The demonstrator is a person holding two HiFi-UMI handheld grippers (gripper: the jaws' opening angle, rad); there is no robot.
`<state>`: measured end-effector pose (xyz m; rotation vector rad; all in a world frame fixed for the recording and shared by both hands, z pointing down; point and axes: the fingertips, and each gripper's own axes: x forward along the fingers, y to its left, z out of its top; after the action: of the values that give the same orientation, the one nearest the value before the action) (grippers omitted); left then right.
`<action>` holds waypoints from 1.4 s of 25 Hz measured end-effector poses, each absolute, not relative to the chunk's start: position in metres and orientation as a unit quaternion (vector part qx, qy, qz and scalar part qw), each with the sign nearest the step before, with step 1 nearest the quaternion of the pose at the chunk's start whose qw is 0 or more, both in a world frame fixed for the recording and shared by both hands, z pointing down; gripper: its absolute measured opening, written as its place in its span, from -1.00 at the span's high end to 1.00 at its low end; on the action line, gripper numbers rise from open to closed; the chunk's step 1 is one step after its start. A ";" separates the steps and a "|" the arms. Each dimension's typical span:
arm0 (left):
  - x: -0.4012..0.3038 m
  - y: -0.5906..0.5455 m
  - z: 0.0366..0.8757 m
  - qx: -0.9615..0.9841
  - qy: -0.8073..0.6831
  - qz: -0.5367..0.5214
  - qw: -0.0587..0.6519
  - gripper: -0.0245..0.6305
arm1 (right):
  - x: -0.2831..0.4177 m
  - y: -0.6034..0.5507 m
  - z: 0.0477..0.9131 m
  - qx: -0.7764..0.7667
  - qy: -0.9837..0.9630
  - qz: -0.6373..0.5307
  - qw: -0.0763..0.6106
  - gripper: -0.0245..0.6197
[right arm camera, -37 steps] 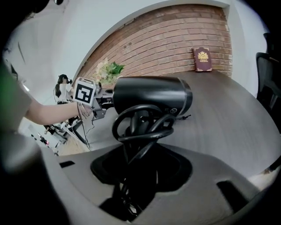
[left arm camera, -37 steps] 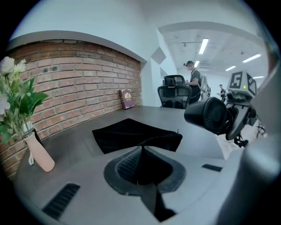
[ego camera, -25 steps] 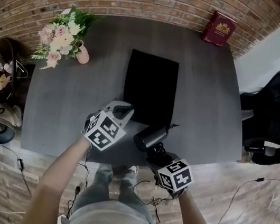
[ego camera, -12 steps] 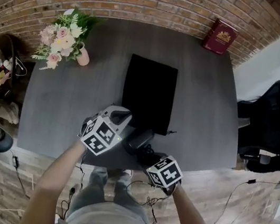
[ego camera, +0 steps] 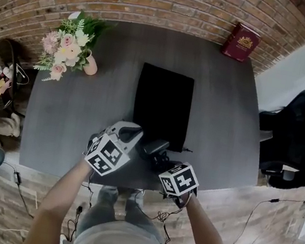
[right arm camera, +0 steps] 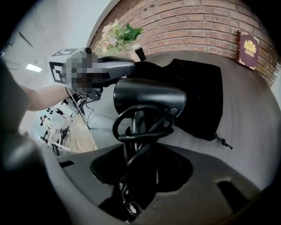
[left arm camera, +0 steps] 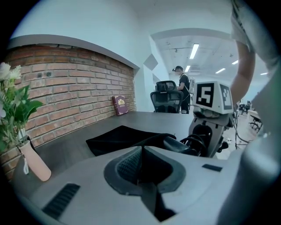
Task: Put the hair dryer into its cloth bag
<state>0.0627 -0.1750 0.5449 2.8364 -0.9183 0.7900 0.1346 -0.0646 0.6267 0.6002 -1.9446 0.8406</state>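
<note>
A black cloth bag lies flat on the dark grey table. My left gripper is shut on the bag's near edge and holds that cloth lifted; in the left gripper view the jaws meet with black cloth running off from them. My right gripper is shut on the handle of the black hair dryer, with the cord coiled around the handle. In the right gripper view the hair dryer has its barrel level right at the raised bag mouth, beside the left gripper.
A pink vase of flowers stands at the table's far left. A red book leans at the far right corner against the brick wall. Black office chairs stand right of the table. A person stands far behind.
My right gripper has carried the hair dryer leftward and toward the bag's near edge, close beside the left gripper. The left gripper has kept its place on the bag.
</note>
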 end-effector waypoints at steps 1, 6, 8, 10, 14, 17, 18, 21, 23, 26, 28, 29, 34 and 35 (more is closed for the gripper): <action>0.062 -0.175 0.544 0.920 -0.297 0.252 0.029 0.88 | 0.135 -0.069 0.627 0.251 -0.784 0.344 0.452 0.39; 0.065 -0.172 0.540 0.928 -0.289 0.233 0.032 0.88 | 0.135 -0.090 0.630 0.297 -0.760 0.366 0.448 0.38; 0.067 -0.172 0.540 0.930 -0.285 0.231 0.030 0.88 | 0.135 -0.098 0.631 0.314 -0.752 0.373 0.445 0.38; 0.068 -0.174 0.539 0.931 -0.283 0.229 0.030 0.88 | 0.135 -0.105 0.631 0.330 -0.744 0.378 0.442 0.38; 0.070 -0.175 0.537 0.934 -0.278 0.224 0.030 0.88 | 0.133 -0.118 0.632 0.360 -0.732 0.388 0.428 0.38; 0.070 -0.176 0.534 0.935 -0.275 0.220 0.029 0.88 | 0.129 -0.128 0.631 0.373 -0.726 0.397 0.419 0.38; 0.070 -0.176 0.532 0.936 -0.275 0.218 0.029 0.88 | 0.128 -0.131 0.631 0.376 -0.725 0.398 0.418 0.37; 0.072 -0.177 0.527 0.939 -0.271 0.208 0.027 0.88 | 0.123 -0.139 0.629 0.383 -0.725 0.399 0.411 0.37; 0.073 -0.176 0.526 0.941 -0.266 0.206 0.028 0.88 | 0.121 -0.145 0.628 0.389 -0.724 0.404 0.401 0.37; 0.073 -0.176 0.526 0.943 -0.263 0.203 0.030 0.88 | 0.119 -0.157 0.627 0.399 -0.721 0.414 0.387 0.37; 0.073 -0.174 0.527 0.943 -0.259 0.205 0.033 0.88 | 0.119 -0.164 0.628 0.407 -0.718 0.420 0.378 0.37; 0.074 -0.173 0.528 0.944 -0.257 0.205 0.035 0.88 | 0.119 -0.166 0.628 0.411 -0.716 0.423 0.374 0.36; 0.076 -0.172 0.527 0.947 -0.248 0.200 0.034 0.88 | 0.117 -0.179 0.627 0.430 -0.709 0.430 0.358 0.36; 0.076 -0.172 0.527 0.947 -0.248 0.201 0.034 0.88 | 0.117 -0.181 0.627 0.432 -0.707 0.432 0.356 0.36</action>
<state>0.0758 -0.1721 0.5267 2.9123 -0.7618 0.6184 0.1172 -0.1812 0.6266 1.1171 -1.8274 1.1149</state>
